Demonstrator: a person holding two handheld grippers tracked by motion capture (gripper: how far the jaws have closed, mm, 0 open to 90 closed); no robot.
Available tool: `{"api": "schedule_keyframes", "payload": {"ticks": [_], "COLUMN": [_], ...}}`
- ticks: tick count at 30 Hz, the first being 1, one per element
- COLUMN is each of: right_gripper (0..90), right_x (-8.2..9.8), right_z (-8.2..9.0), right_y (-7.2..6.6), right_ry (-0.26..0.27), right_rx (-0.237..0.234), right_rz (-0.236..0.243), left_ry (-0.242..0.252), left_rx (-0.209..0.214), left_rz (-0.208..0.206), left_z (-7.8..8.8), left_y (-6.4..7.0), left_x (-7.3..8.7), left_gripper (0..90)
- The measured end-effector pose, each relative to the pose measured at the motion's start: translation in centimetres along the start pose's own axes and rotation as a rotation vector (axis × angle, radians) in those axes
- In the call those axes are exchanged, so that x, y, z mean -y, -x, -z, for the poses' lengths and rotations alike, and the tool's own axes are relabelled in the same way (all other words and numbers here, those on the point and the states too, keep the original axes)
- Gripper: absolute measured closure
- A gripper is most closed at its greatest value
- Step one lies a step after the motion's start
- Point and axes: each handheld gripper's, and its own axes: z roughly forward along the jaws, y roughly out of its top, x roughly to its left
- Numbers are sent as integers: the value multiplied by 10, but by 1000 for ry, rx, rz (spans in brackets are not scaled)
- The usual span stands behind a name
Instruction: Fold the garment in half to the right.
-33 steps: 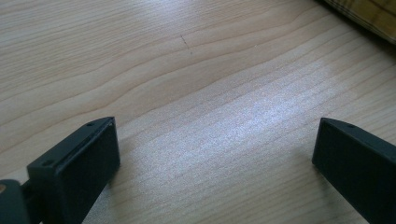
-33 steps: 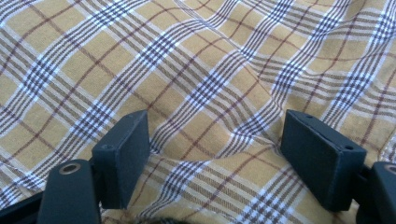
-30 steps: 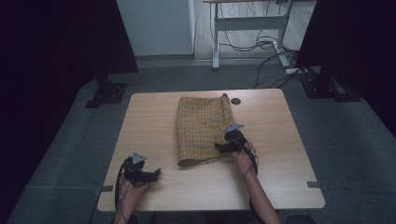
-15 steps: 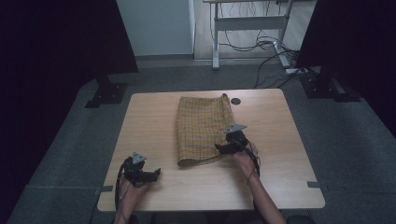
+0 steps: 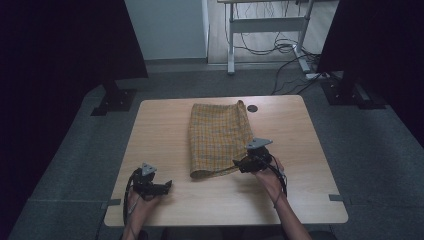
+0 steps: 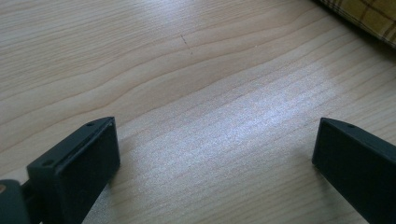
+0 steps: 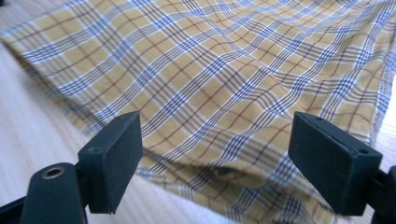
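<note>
Cloth: yellow plaid cloth (image 5: pixel 219 136) laid folded on the surface (image 5: pixel 165 125), approx. centre, slightly toward far edge; near hem lifted a little at the right corner.
Long axis: run near-to-far, i.e. away from the person; short edges at near and far ends.
Right tool: right tool (image 5: pixel 241 165) placed at the cloth's near right corner, pointed leftward across the near hem. In the right gripper view the jaws are seen spread wide w/ plaid fabric (image 7: pixel 224 93) beneath and between them, no pad pressed on it; jaws have just been opening. Nothing gripped.
Left tool: left tool (image 5: pixel 167 184) rested on bare wood near the front left of the surface, well apart from the cloth. Jaws seen wide apart in the left gripper view, nothing between them but wood grain; a cloth corner (image 6: pixel 369 14) is glimpsed top right.
Key relation: cloth lies ahead and to the left of the right tool, ahead and to the right of the left tool. Right hand is much the nearer; near hem is directly at its jaws.
Next move (judged): prob. a re-grip along the near hem or right edge by the right tool; approach needed low, along the surface, so only the wanted layers are taken.
</note>
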Motion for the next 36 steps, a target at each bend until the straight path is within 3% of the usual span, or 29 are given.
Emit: {"api": "schedule_keyframes", "payload": {"ticks": [13,36], "right_gripper": [157,152], "right_x": [15,57], "right_z": [41,80], "right_y": [-12,-2], "right_ry": [14,41], "right_rx": [-16,26], "right_rz": [25,-9], "left_ry": [0,0], "left_rx": [0,0], "left_rz": [0,1], "left_z": [0,0], "left_y": [0,0], "left_x": [0,0], "left_gripper": [11,12]}}
